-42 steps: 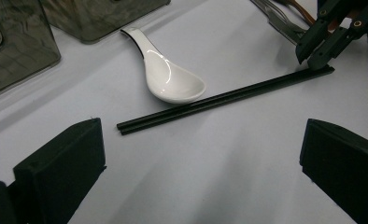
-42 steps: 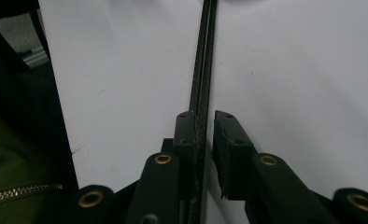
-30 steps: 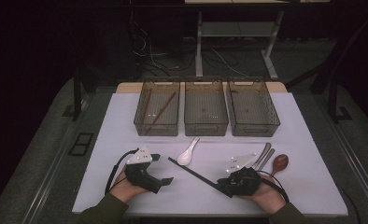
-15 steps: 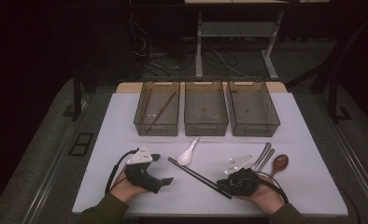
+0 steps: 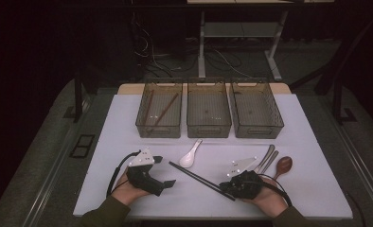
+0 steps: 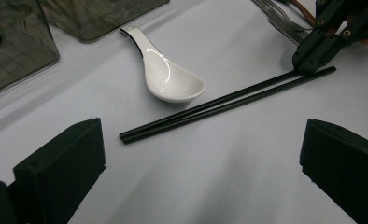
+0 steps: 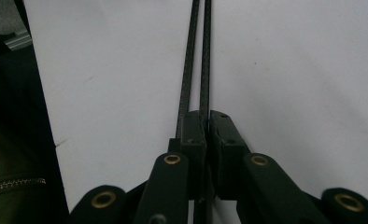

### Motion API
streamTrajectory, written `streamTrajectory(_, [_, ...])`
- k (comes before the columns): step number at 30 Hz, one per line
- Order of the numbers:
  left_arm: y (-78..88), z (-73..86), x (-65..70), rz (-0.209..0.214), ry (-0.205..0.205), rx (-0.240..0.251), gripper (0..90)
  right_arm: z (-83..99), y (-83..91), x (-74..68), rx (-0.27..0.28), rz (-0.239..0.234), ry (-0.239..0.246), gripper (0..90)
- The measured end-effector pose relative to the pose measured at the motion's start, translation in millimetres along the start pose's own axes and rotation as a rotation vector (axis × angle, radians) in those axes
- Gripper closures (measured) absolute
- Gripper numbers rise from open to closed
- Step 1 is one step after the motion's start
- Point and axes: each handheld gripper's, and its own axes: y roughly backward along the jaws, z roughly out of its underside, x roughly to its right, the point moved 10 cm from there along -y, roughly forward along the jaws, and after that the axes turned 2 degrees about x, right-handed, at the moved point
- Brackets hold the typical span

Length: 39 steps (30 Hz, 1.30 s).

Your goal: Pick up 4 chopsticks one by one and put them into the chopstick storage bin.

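Observation:
A pair of black chopsticks (image 5: 199,179) lies slantwise on the white table (image 5: 128,123), between the two hands. My right gripper (image 5: 225,187) lies low on the table at their near end. Its jaws have just been closing. In the right gripper view the right gripper (image 7: 206,114) stands shut, with one black chopstick (image 7: 204,56) running into the slit between the pads and the other along the left pad's edge. My left gripper (image 5: 164,171) is open left of the sticks. Its own view shows the left gripper (image 6: 203,128) wide apart, short of the chopsticks (image 6: 219,105) and a white ceramic spoon (image 6: 173,79).
Three clear bins stand in a row at the back: the left bin (image 5: 159,127) holds brown chopsticks, while the middle bin (image 5: 208,127) and right bin (image 5: 256,127) look bare. Metal utensils (image 5: 267,158) and a wooden spoon (image 5: 283,165) lie right of my right hand.

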Motion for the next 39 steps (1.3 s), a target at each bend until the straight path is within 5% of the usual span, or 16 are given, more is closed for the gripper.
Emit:
streamTrajectory(17, [0.1, -0.4, 0.3, -0.001, 0.006, 0.004, 0.0, -0.1, 1.4, 0.8, -0.001, 0.027, 0.007, 85.3])
streamTrajectory(39, [1.9, -0.8, -1.4, -0.006, 0.008, 0.007, 0.0, -10.3, 24.3, -3.8, 0.121, -0.042, 0.014, 85.5])
